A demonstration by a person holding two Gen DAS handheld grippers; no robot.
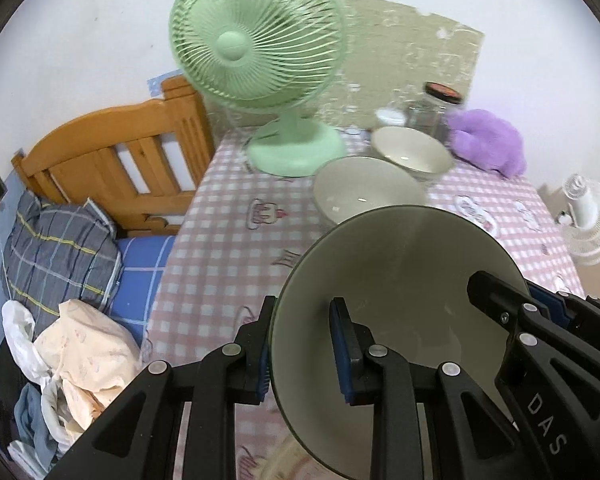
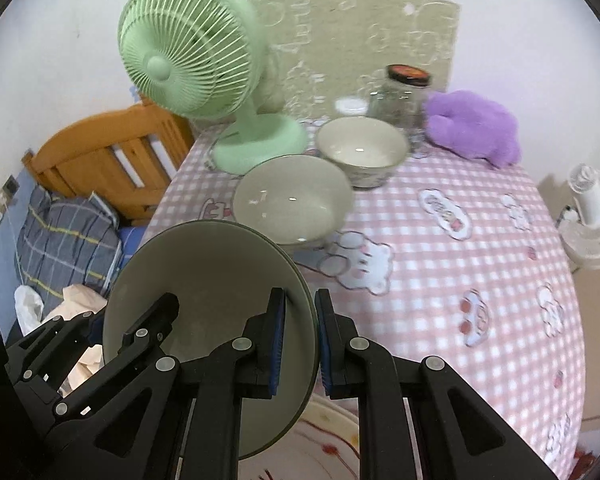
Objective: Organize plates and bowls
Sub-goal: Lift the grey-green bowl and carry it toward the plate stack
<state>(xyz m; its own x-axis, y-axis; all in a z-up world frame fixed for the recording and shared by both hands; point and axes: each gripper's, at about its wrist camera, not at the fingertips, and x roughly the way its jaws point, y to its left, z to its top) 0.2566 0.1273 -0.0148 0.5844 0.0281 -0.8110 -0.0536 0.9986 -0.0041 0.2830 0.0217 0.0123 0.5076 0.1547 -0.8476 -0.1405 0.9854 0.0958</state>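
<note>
A grey-green plate (image 1: 400,280) (image 2: 204,264) hangs tilted above the pink checked table (image 2: 460,248), gripped on two sides. My left gripper (image 1: 302,344) is shut on its left rim, one pad inside and one outside. My right gripper (image 2: 300,336) is shut on the opposite rim. Each wrist view also shows the other gripper across the plate. Beyond it, a large pale bowl (image 1: 364,192) (image 2: 292,200) and a smaller bowl with a patterned outside (image 1: 412,152) (image 2: 360,148) stand side by side on the table. A white plate with red marks (image 2: 324,440) lies under the held plate.
At the back of the table stand a green fan (image 2: 188,52), a glass jar with a dark lid (image 2: 404,92) and a purple plush toy (image 2: 472,124). To the left are a wooden headboard (image 1: 112,152) and bedding. A white fan (image 2: 592,216) sits off the table's right edge.
</note>
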